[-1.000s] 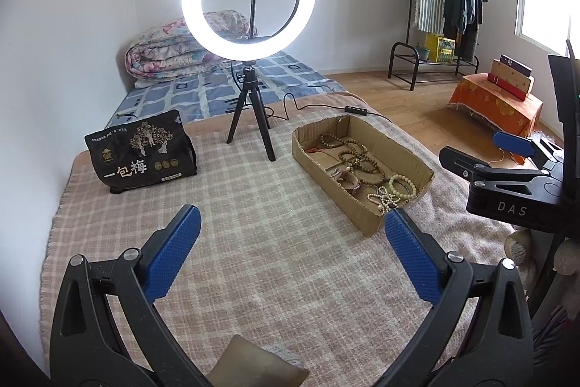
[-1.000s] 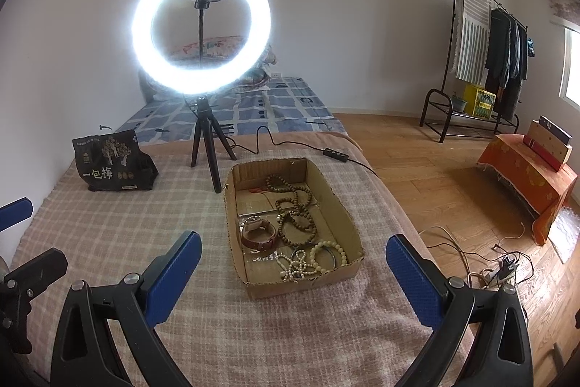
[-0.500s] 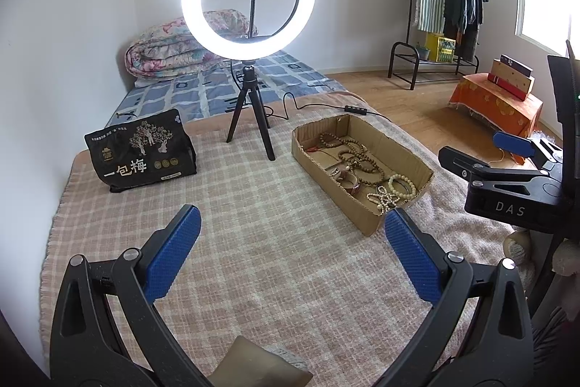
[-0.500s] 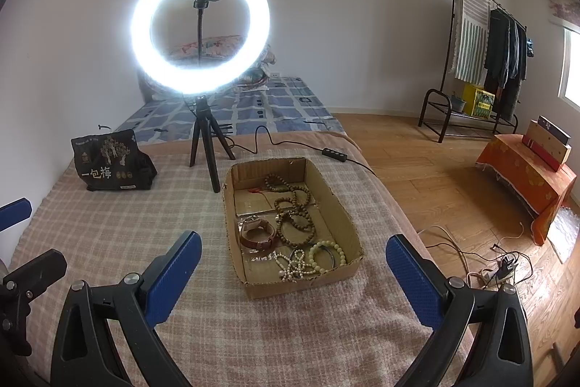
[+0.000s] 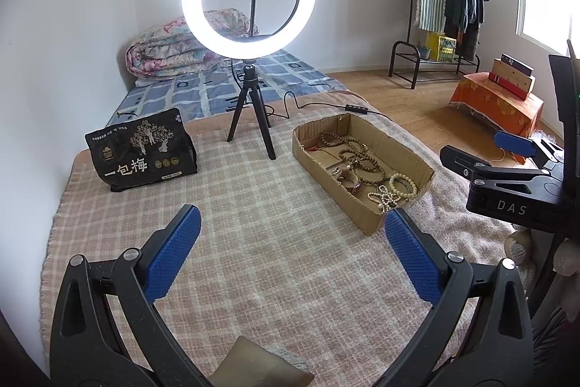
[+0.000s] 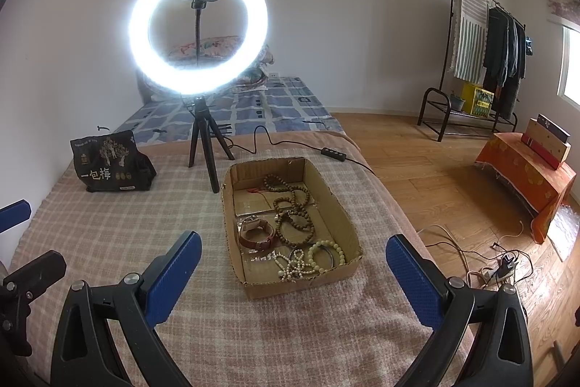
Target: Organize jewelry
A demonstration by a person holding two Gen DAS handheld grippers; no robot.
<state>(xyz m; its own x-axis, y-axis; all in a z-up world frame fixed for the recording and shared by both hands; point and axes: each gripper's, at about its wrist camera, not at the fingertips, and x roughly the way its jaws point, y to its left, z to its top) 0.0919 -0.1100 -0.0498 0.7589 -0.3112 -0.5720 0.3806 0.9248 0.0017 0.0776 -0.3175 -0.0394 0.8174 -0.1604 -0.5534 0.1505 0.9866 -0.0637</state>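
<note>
**Jewelry in the box, both claws wide and empty**

The bed (image 6: pixel 108 234), under a checked blanket, carries everything: a ring light (image 6: pixel 198 28) on its tripod at the far side, a black bag (image 6: pixel 108 162) to the left, and a cardboard box (image 6: pixel 348 223) right of centre. All the jewelry that shows lies in the box; none is seen on the blanket.

In the box, a long string of brown beads (image 6: pixel 290 205) loops down the middle. A watch (image 6: pixel 255 234) with a reddish strap lies at its left, touching or nearly touching the beads. At the near wall sit a pale bracelet (image 6: pixel 326 254) and, just beside it, a knotted string of white beads (image 6: pixel 291 265).

The right gripper (image 6: pixel 290 278) hangs just short of the box's near wall, fingers spread wide, nothing between them. The left gripper (image 5: pixel 290 252) hovers over bare blanket left of the box, equally wide and empty.

This fits either a sorting about to start or pieces already gathered into the box; the pictures do not settle which.

If a piece is to be lifted, my judgement is that the pale bracelet is the cleanest pick: near, round, apart from the brown tangle. Come down over the wall, not through it. The brown beads would likely drag the watch, so the other claw should steady the box. The white string will slump; pinch it at the knot.
</note>
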